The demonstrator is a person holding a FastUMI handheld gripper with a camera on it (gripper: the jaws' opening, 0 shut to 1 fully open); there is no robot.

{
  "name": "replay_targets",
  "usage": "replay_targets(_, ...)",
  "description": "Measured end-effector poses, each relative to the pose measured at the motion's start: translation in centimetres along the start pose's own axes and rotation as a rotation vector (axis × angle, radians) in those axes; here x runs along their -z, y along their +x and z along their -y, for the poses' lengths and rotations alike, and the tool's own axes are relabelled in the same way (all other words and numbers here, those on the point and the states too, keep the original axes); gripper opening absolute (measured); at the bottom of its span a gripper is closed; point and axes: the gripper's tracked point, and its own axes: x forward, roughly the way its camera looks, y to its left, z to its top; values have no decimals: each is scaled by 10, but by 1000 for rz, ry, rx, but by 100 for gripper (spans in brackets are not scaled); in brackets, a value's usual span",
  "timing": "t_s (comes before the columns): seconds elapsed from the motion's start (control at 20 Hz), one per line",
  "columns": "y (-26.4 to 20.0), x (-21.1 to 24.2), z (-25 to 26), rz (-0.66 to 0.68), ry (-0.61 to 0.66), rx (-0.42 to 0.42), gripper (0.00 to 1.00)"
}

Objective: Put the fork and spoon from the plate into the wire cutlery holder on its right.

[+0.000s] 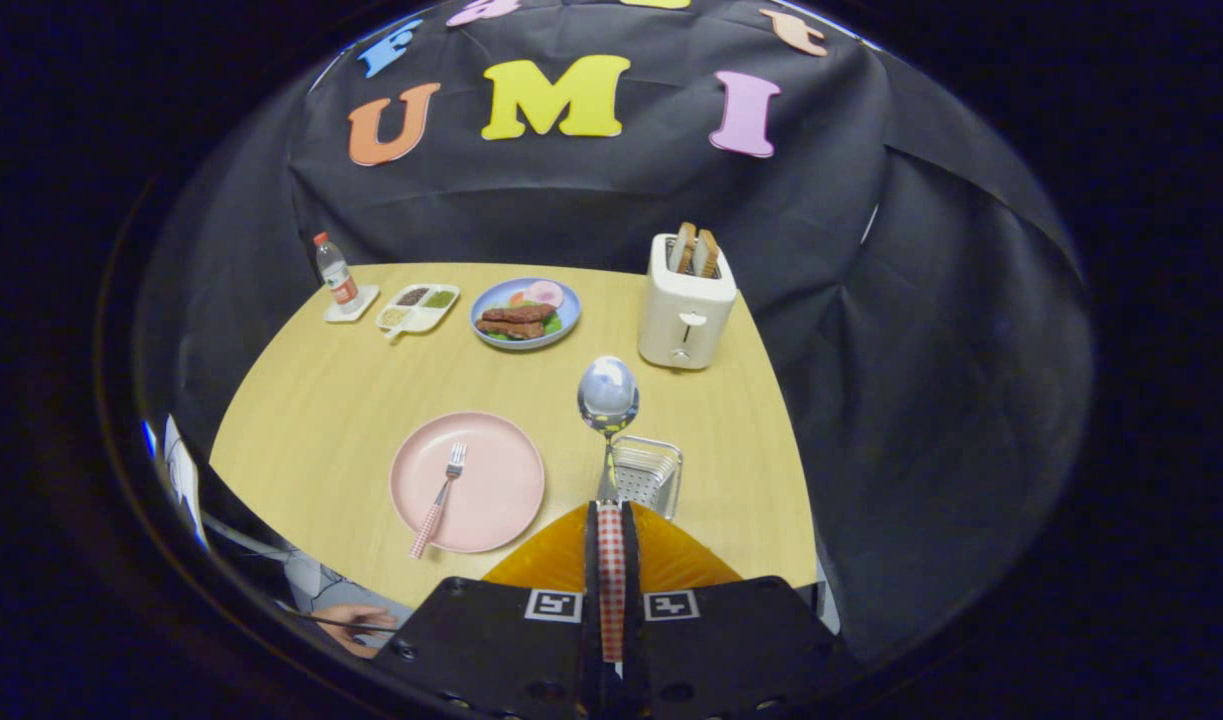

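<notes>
My gripper point(610, 520) is shut on the spoon's red-checked handle, both fingers pressing it. The spoon point(608, 398) points away from me, its shiny bowl raised above the table, beyond the fingertips. Just ahead and slightly right of the fingers stands the wire cutlery holder point(648, 474), partly hidden behind the spoon's stem. Left of the holder lies the pink plate point(501, 490) with the fork point(441, 497) on it, its checked handle sticking out over the plate's near rim.
A white toaster point(685, 305) with bread slices stands beyond the holder. Farther back sit a blue plate of food point(524, 311), a divided white tray point(417, 305) and a water bottle point(337, 273). A hand point(356, 622) shows below the table's near edge.
</notes>
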Motion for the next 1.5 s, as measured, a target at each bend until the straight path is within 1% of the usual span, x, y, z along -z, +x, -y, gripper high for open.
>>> replay_targets(0.1, -6, 3, 9, -50, -2, -18, 8)
replay_targets(0.2, -6, 5, 24, -103, -37, -16, 8)
replay_targets(0.4, 14, 18, 39, -195, -133, -27, 8)
replay_targets(0.55, 32, 39, 25, -344, -78, -124, 8)
replay_targets(0.75, 56, 39, 20, -469, 30, -185, 8)
replay_targets(0.9, 74, 42, 20, -563, 93, -183, 8)
replay_targets(1.05, 91, 40, 18, -616, 123, -173, 8)
replay_targets(1.25, 108, 35, 8, -686, 164, -193, 8)
replay_targets(1.35, 112, 38, 6, -745, 189, -196, 8)
replay_targets(1.5, 117, 48, 7, -820, 194, -168, 8)
